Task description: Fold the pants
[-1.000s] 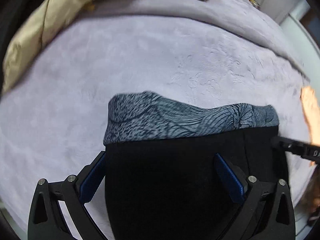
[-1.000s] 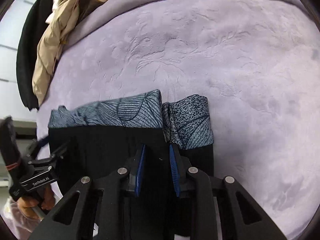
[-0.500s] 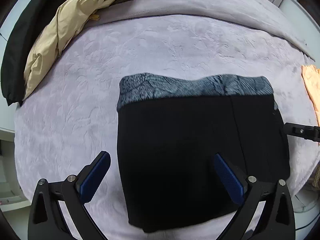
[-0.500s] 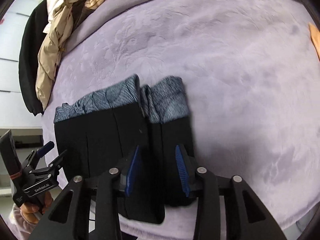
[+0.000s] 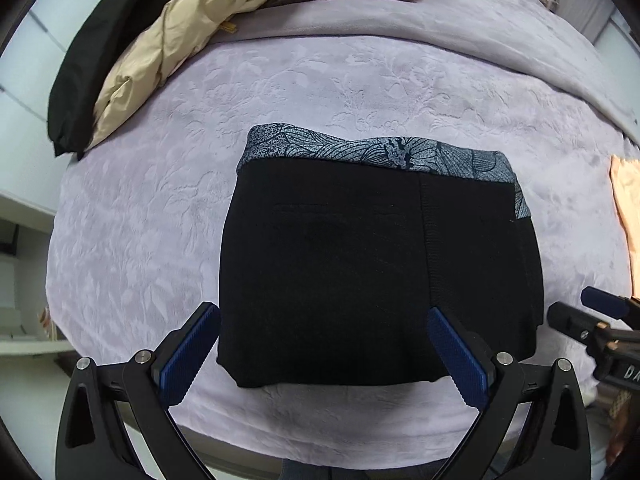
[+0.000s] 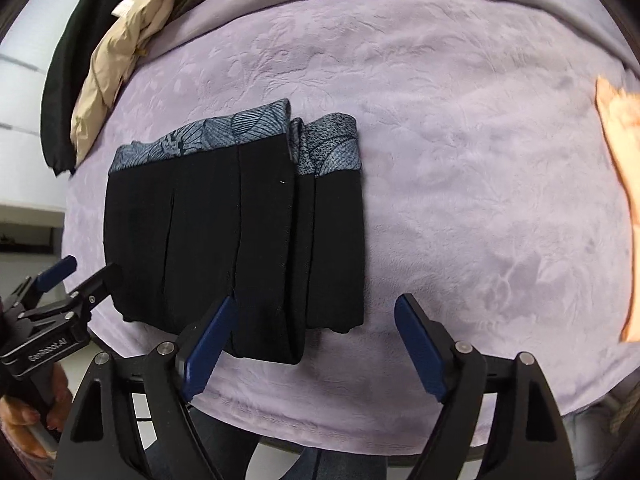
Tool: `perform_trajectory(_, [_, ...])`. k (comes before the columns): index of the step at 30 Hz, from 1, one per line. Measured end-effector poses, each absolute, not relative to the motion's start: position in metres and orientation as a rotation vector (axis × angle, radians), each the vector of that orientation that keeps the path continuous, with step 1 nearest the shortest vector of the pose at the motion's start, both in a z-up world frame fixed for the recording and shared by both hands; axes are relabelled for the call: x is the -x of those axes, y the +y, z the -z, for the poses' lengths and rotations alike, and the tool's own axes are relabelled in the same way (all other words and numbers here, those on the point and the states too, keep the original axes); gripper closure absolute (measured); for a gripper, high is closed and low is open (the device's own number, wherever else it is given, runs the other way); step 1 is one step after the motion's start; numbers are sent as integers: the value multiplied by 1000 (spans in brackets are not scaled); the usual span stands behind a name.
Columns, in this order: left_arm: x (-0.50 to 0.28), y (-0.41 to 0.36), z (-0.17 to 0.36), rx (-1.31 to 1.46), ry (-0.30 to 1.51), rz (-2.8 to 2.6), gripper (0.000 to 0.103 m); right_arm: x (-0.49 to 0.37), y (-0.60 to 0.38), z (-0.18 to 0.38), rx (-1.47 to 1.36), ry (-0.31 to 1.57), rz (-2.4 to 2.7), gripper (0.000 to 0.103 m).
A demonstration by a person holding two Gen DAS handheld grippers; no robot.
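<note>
- The folded black pants with a blue-grey patterned waistband (image 5: 376,272) lie flat on the lavender embossed bed blanket (image 5: 136,216).
- Left tongs (image 5: 324,350), spread wide, hover at the pants' near edge, pinching nothing.
- Right tongs (image 6: 316,340), spread too, hover beside the near right corner.

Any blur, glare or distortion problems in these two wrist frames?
Left wrist: sharp, strong fisheye bowing of the lavender blanket, black pants lose fabric detail. Right wrist: pants sharp, but the orange cloth at the right edge is smeared.

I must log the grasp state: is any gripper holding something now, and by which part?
Nothing is held. The left gripper and the right gripper are both open, clear of the folded pants lying on the blanket.
</note>
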State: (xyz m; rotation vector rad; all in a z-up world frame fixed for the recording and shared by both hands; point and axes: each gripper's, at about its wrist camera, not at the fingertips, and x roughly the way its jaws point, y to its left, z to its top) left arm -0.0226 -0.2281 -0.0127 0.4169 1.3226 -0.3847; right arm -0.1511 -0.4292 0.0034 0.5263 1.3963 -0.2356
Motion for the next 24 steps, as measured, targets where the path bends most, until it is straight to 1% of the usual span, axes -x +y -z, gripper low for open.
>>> perform_trajectory(1, [26,-228,11,-410,1320,369,0,150,-427,-5,-500,1396,228,15])
perform_trajectory(2, [30,-227,8,-407,1317,354,0,149,-426,-8,-476,1393,224,8])
perform_trajectory(3, [33,-227,6,-404,1314,345,0,150,-425,-11,-463,1388,222,8])
perform_trajectory(15, [33,-207,-6,-411,1281,385,0,155,-408,-25,-494,1351,240,8])
perform_trajectory(24, [18,-169,-24,-359,1235,418,0,168,-387,-44,-506,1288,350,8])
